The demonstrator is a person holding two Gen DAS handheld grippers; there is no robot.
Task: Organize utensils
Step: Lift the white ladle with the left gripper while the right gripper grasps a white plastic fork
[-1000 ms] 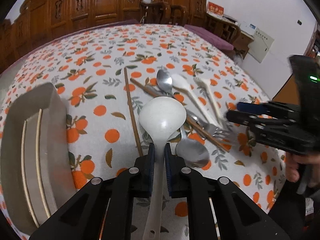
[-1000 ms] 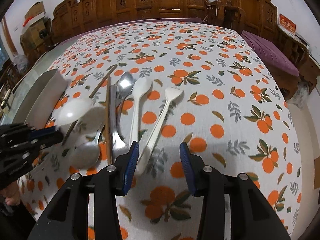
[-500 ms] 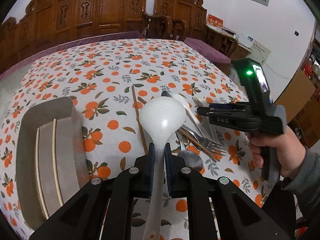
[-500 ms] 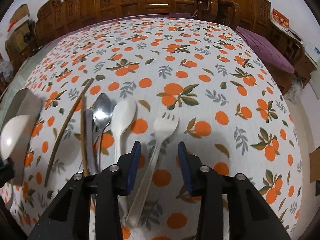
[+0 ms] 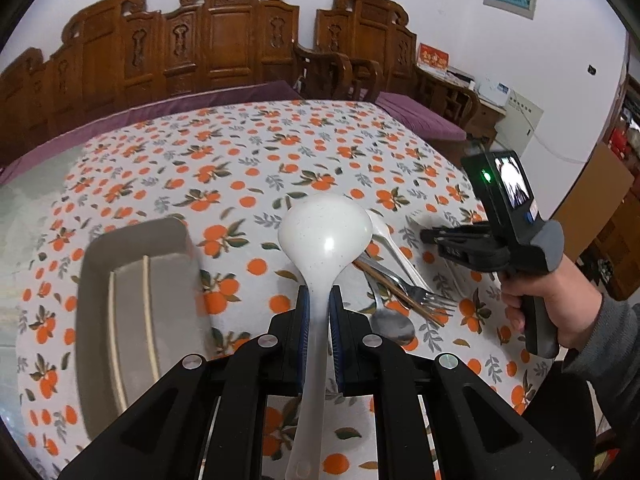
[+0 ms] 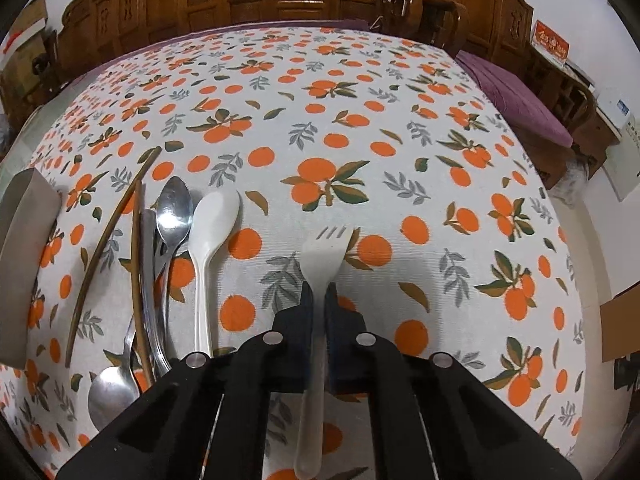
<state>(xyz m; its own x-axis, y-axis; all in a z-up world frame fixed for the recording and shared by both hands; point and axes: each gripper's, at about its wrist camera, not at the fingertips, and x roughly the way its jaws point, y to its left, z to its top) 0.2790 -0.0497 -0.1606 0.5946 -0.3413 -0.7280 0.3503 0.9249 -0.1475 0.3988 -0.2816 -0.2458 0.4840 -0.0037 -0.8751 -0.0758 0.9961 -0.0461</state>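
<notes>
Right gripper (image 6: pixel 319 294) newly clamped on fork (image 6: pixel 326 246).

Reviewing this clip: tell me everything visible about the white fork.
The white fork looks like matte plastic, in one piece, with four short tines, a broad flat head and a long slim handle. It is clamped in the right gripper, whose blue-padded fingers close on its neck just below the head. The tines point away from the camera and the handle runs back under the gripper. It casts a shadow on the orange-print tablecloth; whether it touches the cloth cannot be told. Nothing else touches it.
</notes>
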